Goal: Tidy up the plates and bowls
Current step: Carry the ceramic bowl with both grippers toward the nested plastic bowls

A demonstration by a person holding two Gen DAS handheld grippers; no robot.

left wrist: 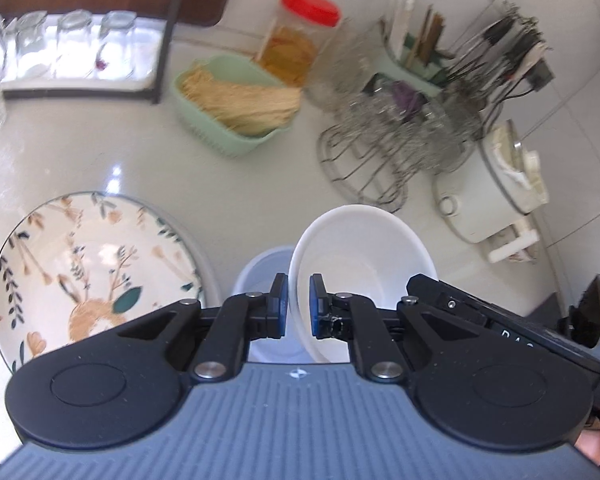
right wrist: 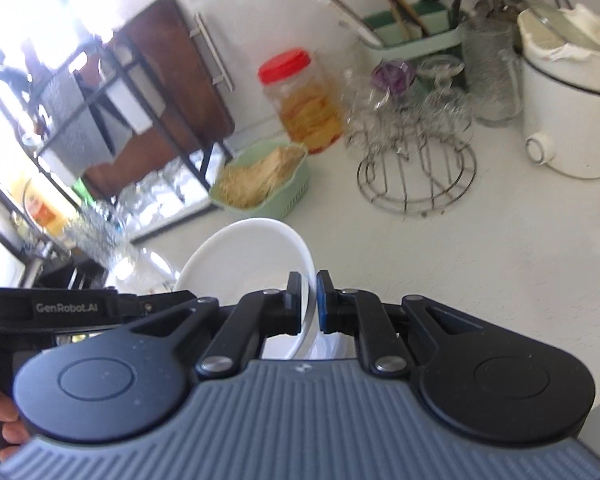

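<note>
While both claws, left claw [left wrist: 299, 304] and right claw [right wrist: 308, 302], pinch opposite rims of the white ceramic bowl [left wrist: 360, 248], lower level onto the pale bowl [left wrist: 260, 276] beneath.

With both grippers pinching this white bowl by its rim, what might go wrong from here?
1. The white bowl is held tilted by thin rim pinches from the left gripper and right gripper; it may slip.
2. Lowered carelessly, it might knock the second bowl beneath or the floral plate.
</note>
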